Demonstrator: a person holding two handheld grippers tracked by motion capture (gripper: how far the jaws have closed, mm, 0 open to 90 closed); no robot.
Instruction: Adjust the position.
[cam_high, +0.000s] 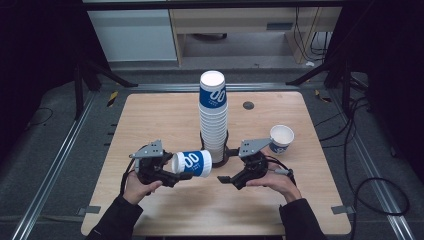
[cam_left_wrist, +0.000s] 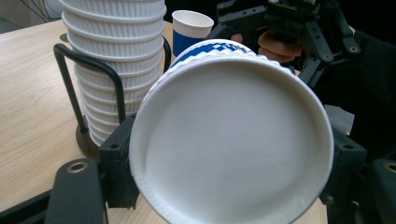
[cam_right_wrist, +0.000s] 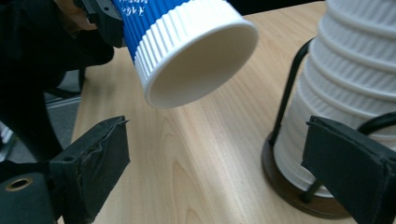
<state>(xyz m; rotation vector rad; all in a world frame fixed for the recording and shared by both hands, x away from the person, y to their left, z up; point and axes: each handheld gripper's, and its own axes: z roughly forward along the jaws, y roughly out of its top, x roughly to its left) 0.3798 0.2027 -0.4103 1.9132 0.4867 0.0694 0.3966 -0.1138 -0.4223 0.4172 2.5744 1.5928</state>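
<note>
Left tool (cam_high: 172, 176) clamps a cup (cam_high: 192, 163) sideways; right tool (cam_high: 226, 178) gapes, jaws apart. Its own view shows the cup's hollow mouth; the left gripper view, its base.

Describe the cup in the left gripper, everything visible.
The held cup is paper by its look: a blue ribbed sleeve with white lettering and a white ribbed band at the rim. It lies on its side above the table, clamped between the black jaws of the left gripper, its flat white base facing that gripper's camera and its open, empty mouth pointing at the right gripper. It looks undented. It sits right beside the stack in its wire holder; contact cannot be told.
</note>
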